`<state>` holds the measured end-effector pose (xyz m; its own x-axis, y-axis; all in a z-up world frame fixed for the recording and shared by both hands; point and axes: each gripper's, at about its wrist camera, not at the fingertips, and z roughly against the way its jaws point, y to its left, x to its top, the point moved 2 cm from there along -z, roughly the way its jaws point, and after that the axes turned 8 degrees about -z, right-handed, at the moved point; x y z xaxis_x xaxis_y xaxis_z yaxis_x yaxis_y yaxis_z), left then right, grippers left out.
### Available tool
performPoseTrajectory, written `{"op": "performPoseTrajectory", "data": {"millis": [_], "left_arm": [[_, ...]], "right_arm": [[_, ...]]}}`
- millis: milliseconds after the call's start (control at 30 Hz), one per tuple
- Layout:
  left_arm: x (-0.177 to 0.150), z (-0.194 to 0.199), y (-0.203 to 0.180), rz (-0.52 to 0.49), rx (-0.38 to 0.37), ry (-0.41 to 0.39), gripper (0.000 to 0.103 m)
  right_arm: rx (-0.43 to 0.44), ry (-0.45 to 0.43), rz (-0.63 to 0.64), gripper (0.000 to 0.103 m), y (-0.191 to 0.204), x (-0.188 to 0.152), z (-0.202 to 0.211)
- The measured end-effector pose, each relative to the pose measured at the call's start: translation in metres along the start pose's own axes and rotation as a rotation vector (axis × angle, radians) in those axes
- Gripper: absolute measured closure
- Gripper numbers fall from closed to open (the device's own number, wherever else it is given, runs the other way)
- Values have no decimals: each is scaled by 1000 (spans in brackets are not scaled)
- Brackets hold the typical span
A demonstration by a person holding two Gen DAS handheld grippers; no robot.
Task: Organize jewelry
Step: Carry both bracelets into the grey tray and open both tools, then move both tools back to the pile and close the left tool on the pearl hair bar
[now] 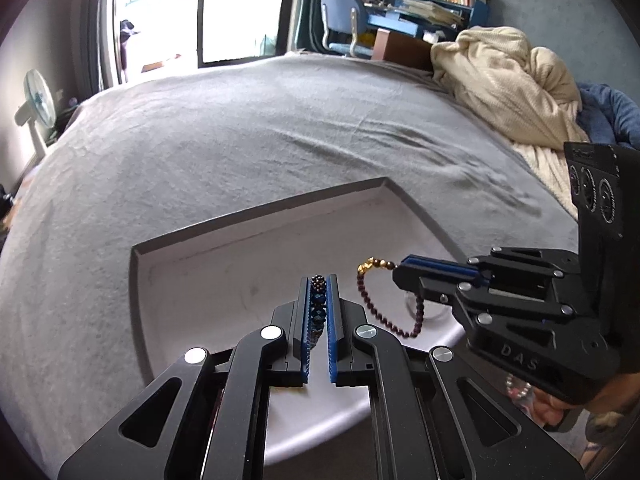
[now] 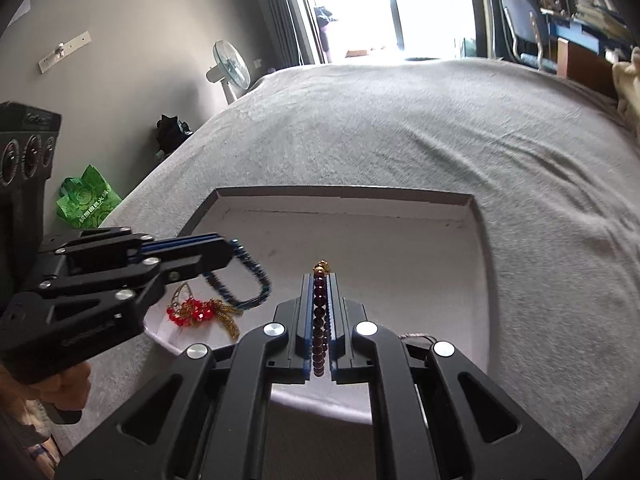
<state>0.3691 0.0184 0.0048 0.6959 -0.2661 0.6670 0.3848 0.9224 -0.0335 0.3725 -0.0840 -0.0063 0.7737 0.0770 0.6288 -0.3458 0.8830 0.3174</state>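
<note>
A shallow white tray [image 1: 248, 236] [image 2: 476, 248] with a grey rim lies on the grey bed. My left gripper [image 1: 319, 280] [image 2: 230, 246] is shut on a blue beaded bracelet [image 1: 318, 304] [image 2: 244, 284], which hangs in a loop over the tray's left part. My right gripper [image 2: 321, 276] [image 1: 398, 266] is shut on a dark purple beaded bracelet [image 2: 319, 320] [image 1: 384, 312] with gold beads at the tip, held above the tray. A red and gold bead ornament [image 2: 200, 312] lies in the tray's near left corner.
The grey bedspread [image 1: 240, 128] spreads wide beyond the tray. A cream blanket [image 1: 508, 84] is heaped at the far right. A green bag [image 2: 86, 200], a fan [image 2: 230, 68] and a desk with a chair [image 1: 344, 20] stand off the bed.
</note>
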Motion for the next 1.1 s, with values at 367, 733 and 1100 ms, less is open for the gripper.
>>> {"op": "performPoseTrajectory", "data": {"millis": [367,733,1100], "left_arm": [[-9,-32,66,117,57,69,96],[-20,-22,76,108,119,75,57],[-22,42,62,117,142,-27,38]], "right_arm": [[-88,0,-119,97,-67,12,-24],[-111,-35,-127,82,-75,14,-7],[-114,-77,-148,70,-72,1,36]]}}
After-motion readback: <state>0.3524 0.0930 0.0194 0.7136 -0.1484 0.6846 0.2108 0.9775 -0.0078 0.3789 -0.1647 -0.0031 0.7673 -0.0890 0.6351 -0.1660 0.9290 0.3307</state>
